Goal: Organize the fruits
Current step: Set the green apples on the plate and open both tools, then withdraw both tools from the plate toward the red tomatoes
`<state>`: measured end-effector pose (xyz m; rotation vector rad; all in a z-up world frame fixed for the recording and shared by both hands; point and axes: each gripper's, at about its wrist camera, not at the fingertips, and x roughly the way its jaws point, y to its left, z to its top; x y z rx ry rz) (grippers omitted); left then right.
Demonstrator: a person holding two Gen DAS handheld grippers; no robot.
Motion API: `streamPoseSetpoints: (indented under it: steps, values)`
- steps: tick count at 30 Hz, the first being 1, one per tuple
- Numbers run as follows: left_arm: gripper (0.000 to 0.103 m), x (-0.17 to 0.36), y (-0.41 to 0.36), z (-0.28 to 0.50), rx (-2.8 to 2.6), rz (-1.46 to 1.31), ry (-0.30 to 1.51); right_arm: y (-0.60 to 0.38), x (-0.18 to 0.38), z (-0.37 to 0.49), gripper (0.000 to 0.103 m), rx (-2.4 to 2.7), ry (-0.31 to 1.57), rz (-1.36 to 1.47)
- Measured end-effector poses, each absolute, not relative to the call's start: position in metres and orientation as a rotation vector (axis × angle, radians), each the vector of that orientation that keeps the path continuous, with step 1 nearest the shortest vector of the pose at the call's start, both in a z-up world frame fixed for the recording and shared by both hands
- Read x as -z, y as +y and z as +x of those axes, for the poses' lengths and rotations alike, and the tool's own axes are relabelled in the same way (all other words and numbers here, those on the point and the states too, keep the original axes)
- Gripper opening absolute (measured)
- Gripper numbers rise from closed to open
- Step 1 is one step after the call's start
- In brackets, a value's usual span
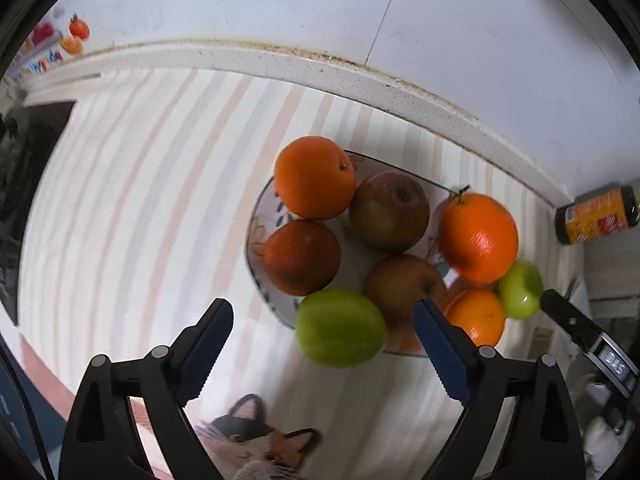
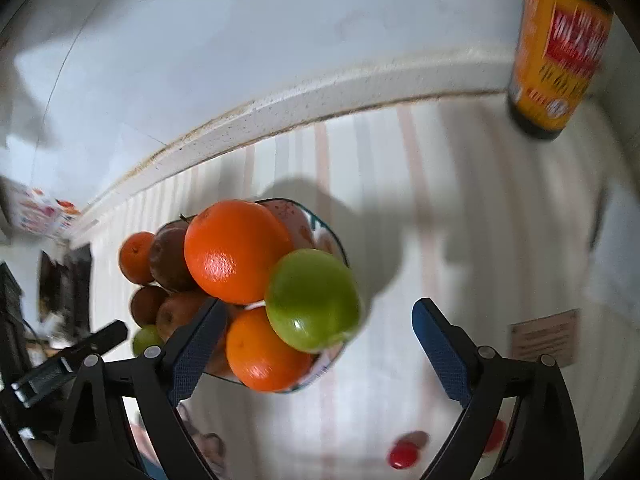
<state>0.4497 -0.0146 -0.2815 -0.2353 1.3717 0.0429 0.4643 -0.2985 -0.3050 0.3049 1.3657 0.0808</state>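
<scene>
A: Where's the fruit?
B: Heaped on the plate (image 1: 256, 216) near the counter's back edge; left gripper (image 1: 323, 326) and right gripper (image 2: 318, 326) both gape, empty.
A: Handling?
B: Green apple (image 2: 312, 300) looks firm, smooth, rollable; grip its widest middle.

Two wrist cameras, both tilted steeply down at the fruit plate

The left view looked past its hand-held gripper (image 1: 323, 322) from close above the plate (image 1: 256, 216) on the striped surface (image 1: 132, 200); the right view looked past its own hand-held gripper (image 2: 320, 322) from the plate's other side; both shared the plate, the fruit, the wall edge and the bottle (image 2: 556, 48).
</scene>
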Motion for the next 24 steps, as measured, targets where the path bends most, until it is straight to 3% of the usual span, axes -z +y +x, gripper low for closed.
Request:
streamPoseSetpoints:
  steps: [10,24]
  values:
    - [0.092,0.242,-0.019,0.393,-0.019,-0.07,1.281,-0.265,0.239,0.388,0.098,-0.011,1.258,0.117]
    - [0.092,0.132,-0.016,0.29,0.05,0.011,1.038,-0.235,0.116,0.269,0.098,0.036,1.045,0.104]
